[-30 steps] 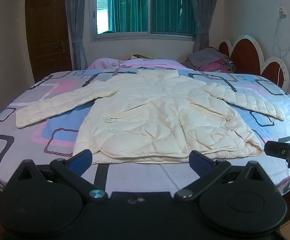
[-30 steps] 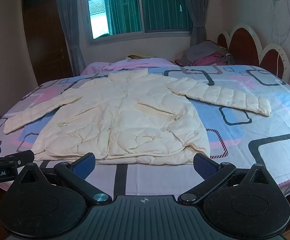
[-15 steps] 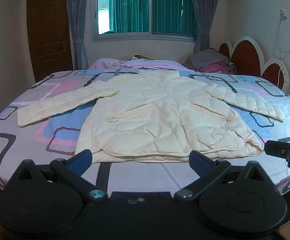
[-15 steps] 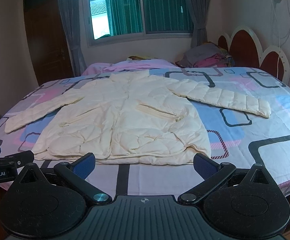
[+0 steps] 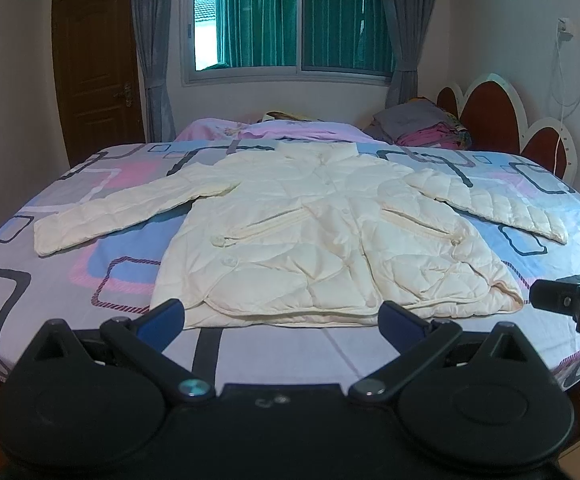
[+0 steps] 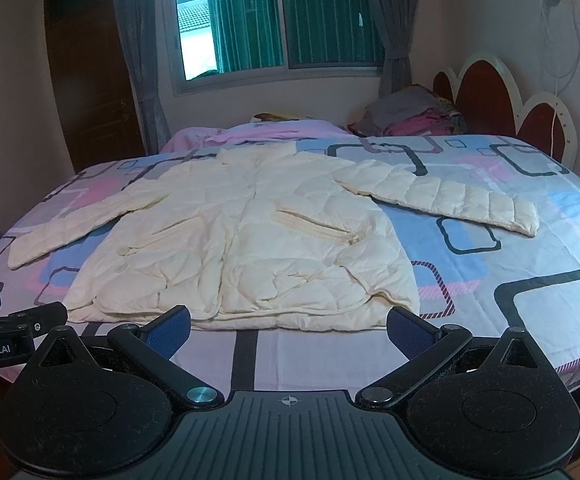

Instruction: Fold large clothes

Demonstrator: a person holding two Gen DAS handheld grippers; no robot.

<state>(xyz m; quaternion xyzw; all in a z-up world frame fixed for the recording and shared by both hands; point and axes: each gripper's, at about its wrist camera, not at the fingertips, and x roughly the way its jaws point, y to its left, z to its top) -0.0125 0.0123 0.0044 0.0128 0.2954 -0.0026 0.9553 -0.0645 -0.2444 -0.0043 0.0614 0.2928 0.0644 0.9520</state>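
A cream quilted jacket lies flat, front side up, on the bed, both sleeves spread out to the sides; it also shows in the right wrist view. My left gripper is open and empty, hovering just before the jacket's hem near the bed's front edge. My right gripper is open and empty, also just short of the hem. The right gripper's tip shows at the right edge of the left wrist view.
The bed has a sheet with pink, blue and grey squares. A pile of clothes and a pink blanket lie at the far side. A red headboard stands right. A door and window are behind.
Both grippers have tilted or lifted slightly, so the jacket sits a little lower in both views. Both stay open and nothing on the bed has moved.
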